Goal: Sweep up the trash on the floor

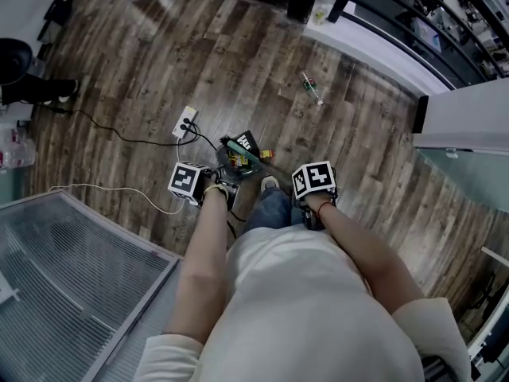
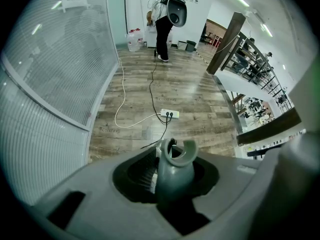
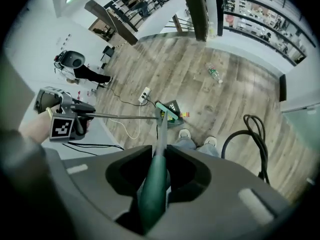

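on the wooden floor (image 1: 238, 54), a bottle (image 1: 311, 87) lies near its far edge, well apart from the dustpan (image 1: 237, 162), which the left gripper (image 1: 215, 189), clamped on the dustpan handle (image 2: 175, 171), steadies so the right gripper (image 3: 155, 179), closed round the broom handle (image 3: 159, 149), can likely brush scraps in.

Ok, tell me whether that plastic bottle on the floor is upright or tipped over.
Tipped over: the plastic bottle lies on its side on the wood floor.
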Tool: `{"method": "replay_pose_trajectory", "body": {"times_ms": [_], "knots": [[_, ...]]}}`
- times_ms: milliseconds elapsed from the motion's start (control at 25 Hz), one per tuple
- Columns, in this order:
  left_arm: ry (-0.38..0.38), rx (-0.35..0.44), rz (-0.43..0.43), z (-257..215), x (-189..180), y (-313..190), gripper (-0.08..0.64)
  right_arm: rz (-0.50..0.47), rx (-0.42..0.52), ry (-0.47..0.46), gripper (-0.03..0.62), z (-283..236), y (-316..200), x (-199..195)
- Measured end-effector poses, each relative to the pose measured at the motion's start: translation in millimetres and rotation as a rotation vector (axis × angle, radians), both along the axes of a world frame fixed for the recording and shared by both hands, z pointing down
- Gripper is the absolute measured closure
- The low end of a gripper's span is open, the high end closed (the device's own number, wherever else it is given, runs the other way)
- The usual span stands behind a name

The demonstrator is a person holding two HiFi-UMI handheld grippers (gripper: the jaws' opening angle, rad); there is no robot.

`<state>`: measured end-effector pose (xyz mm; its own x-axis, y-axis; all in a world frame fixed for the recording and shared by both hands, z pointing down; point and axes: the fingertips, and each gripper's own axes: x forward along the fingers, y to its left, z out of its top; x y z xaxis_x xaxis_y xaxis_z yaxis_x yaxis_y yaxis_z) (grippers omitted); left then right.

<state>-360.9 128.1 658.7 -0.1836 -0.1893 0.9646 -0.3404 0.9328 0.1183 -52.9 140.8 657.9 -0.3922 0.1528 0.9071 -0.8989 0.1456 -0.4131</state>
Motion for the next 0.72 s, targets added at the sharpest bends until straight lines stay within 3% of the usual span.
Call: {"method": "replay_pose_trajectory", "body": {"times_ms": [200, 720], "knots": [[0.027, -0.003, -0.002, 4.6, 2.9, 0.6, 0.462, -0.069, 0.033, 0.026, 0.494, -11.7, 0.7, -2.5], [0.015, 0.005, 0.017, 2.7, -3.8, -0.2, 0.459, -0.075, 0.152, 0.04, 0.494, -49.6, -11.4, 29.3]]}}
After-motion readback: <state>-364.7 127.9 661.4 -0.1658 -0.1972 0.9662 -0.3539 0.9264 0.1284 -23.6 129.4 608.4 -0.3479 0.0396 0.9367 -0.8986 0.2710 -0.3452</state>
